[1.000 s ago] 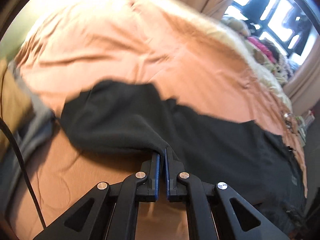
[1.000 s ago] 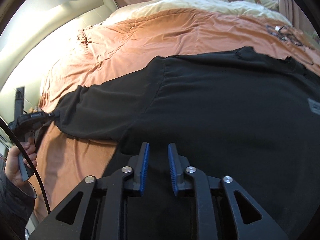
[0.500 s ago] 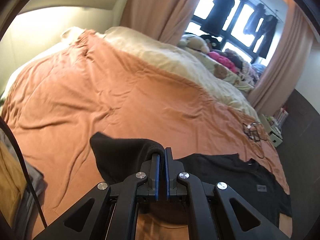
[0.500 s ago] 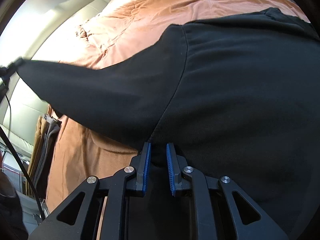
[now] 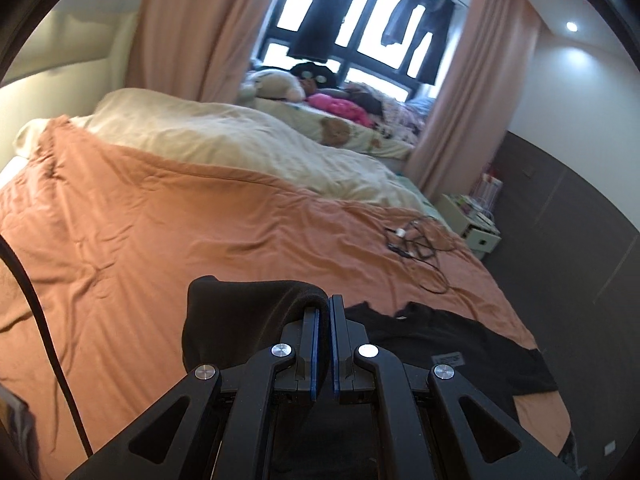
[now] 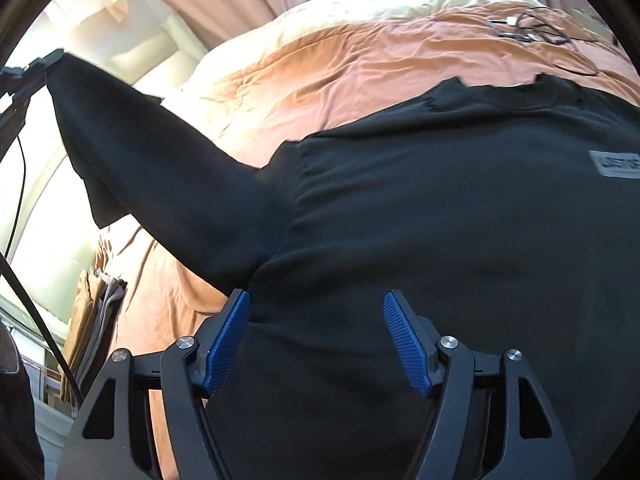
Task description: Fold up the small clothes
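A black T-shirt (image 6: 440, 208) lies spread on the orange bedspread (image 6: 360, 60), a grey label near its right side. My left gripper (image 5: 323, 312) is shut on the shirt's left sleeve (image 5: 248, 312) and holds it lifted high above the bed; in the right wrist view the sleeve (image 6: 140, 152) stretches up to the left gripper (image 6: 36, 66) at the far left. My right gripper (image 6: 316, 308) hovers over the shirt's lower body with its jaws opening; the blue pads stand wide apart and press on no cloth.
Tangled black cables (image 5: 416, 240) lie on the bedspread beyond the shirt. A cream duvet (image 5: 240, 140) covers the far half of the bed. Folded tan and grey clothes (image 6: 96, 304) are stacked at the bed's left edge. A white bedside cabinet (image 5: 472, 220) stands at the right.
The left gripper rose with the sleeve, pulling it up off the bed. The right gripper's jaws went from nearly closed over the shirt to wide apart.
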